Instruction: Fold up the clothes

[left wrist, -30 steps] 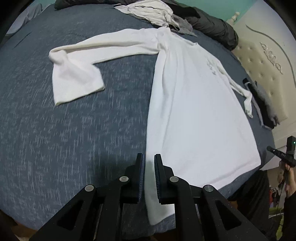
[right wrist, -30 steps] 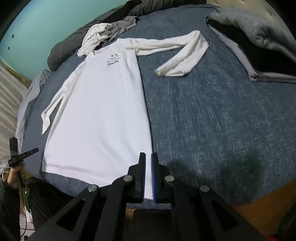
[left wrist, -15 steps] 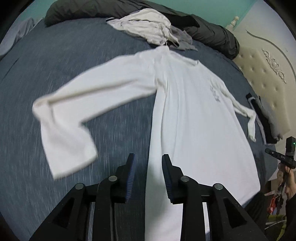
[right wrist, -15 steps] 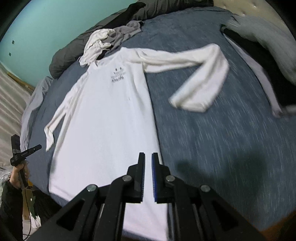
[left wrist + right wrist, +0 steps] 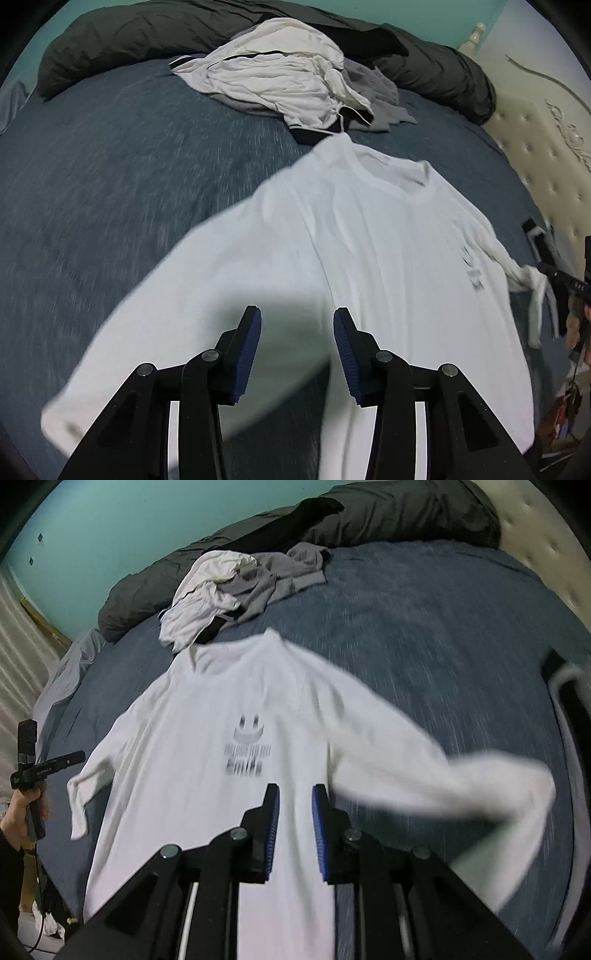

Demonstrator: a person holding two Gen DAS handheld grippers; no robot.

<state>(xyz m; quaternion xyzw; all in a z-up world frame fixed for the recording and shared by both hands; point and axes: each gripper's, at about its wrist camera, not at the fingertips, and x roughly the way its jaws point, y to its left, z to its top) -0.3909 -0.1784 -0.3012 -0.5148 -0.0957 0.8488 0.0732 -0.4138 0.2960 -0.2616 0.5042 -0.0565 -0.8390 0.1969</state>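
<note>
A white long-sleeved shirt [image 5: 388, 240] lies flat, print up, on the blue bed [image 5: 92, 166], collar toward the far side. My left gripper [image 5: 297, 314] hovers over the spot where one sleeve [image 5: 177, 302] meets the body. Its jaws are opening, with nothing between them. In the right wrist view the same shirt [image 5: 192, 782] shows a smiley print [image 5: 248, 731]. My right gripper [image 5: 295, 788] hangs above the shirt's side just below the other sleeve [image 5: 443, 775]. Its jaws are opening by a narrow gap and hold nothing.
A heap of white and grey clothes [image 5: 280, 85] lies beyond the collar, with a dark duvet [image 5: 129, 33] behind it. A tufted headboard [image 5: 546, 147] stands at the right. A person's hand [image 5: 26, 812] holds a camera rig by the bed's edge. Dark folded clothing [image 5: 569, 709] lies at the right.
Both grippers have travelled from the shirt's hem up toward its chest and sleeves. Both pairs of jaws, shut a second ago, now stand apart, the left wider.
</note>
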